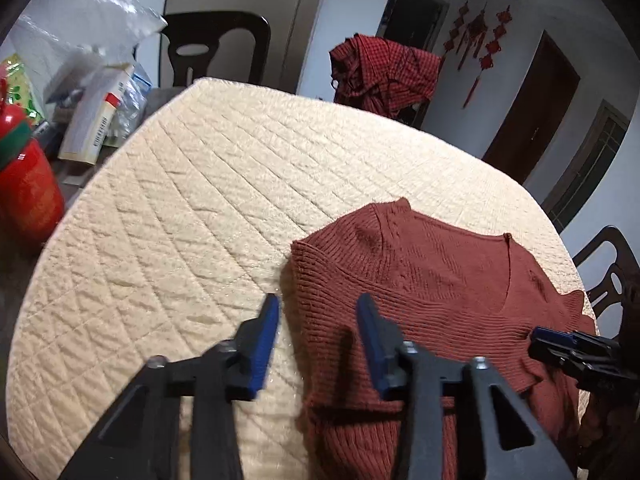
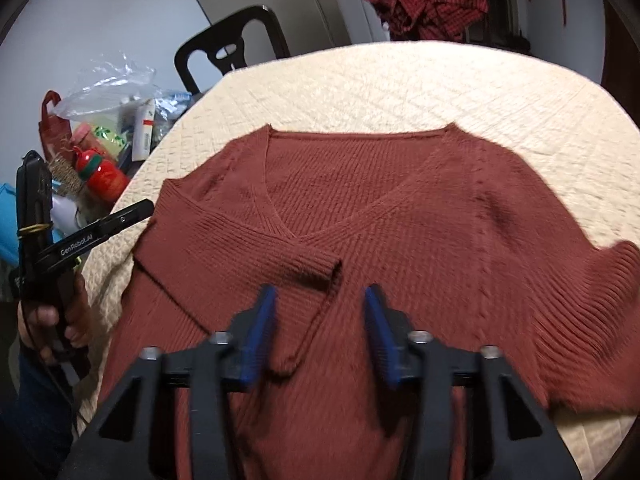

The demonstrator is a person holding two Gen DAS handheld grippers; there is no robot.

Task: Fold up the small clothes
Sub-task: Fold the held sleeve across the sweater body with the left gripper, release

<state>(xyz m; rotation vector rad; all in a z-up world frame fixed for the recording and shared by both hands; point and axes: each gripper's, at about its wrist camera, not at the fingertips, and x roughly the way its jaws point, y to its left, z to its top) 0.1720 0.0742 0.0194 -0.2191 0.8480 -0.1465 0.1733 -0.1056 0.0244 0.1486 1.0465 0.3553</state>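
Rust-red ribbed knit sweater lay on the cream quilted table, one sleeve folded across; both hand-held grippers, left and right, half-open, empty; remaining folds undone.

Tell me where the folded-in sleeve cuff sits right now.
In the right wrist view the cuff lies on the chest of the rust sweater, just below the V-neck, directly ahead of the right gripper.

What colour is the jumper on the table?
The jumper is rusty brownish-red with a ribbed knit. It shows best in the right wrist view.
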